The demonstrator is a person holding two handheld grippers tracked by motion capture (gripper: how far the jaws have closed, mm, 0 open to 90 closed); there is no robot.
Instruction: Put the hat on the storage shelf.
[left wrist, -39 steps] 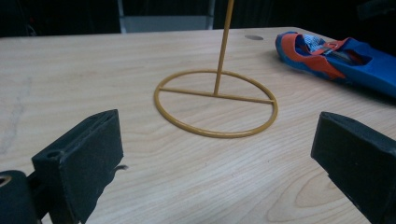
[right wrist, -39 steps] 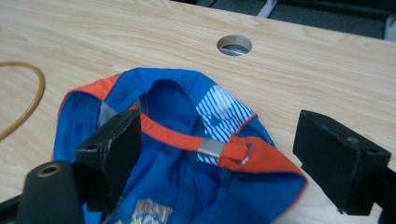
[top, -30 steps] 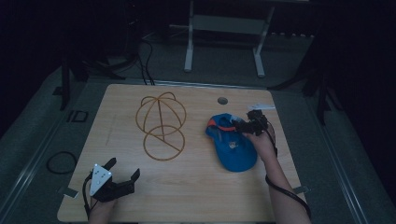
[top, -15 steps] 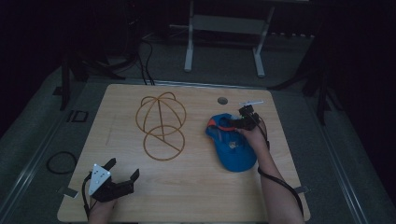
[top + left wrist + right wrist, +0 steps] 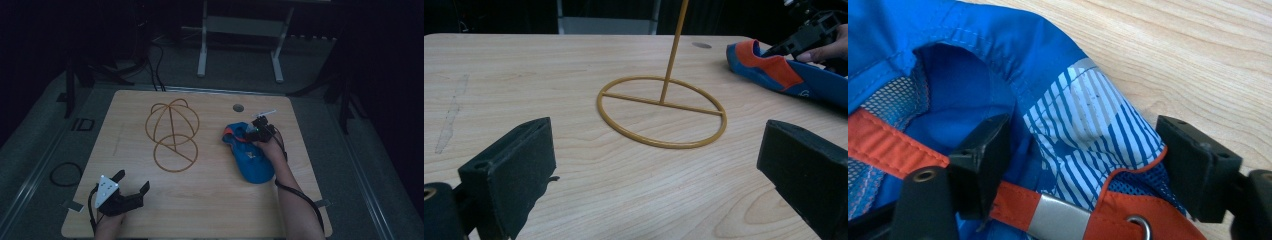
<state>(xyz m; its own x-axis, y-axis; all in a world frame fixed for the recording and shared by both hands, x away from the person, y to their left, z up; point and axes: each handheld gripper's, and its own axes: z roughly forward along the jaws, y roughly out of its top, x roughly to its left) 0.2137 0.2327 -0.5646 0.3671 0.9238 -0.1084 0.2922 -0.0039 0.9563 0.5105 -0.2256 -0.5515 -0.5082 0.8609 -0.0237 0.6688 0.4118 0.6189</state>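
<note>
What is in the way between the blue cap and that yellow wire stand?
Nothing visible. Bare table lies between the blue cap and the wire stand. The right gripper is already at the cap, jaws open around its striped fabric.

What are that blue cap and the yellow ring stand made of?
The blue cap looks like thin woven synthetic fabric: visible stitching, mesh panels, orange trim, a printed striped patch and a dull metal clasp. The ring stand seems to be bent metal rod, painted or coated mustard yellow with a smooth, slightly glossy finish. The table shows a pale wood-grain surface, possibly laminate.
</note>
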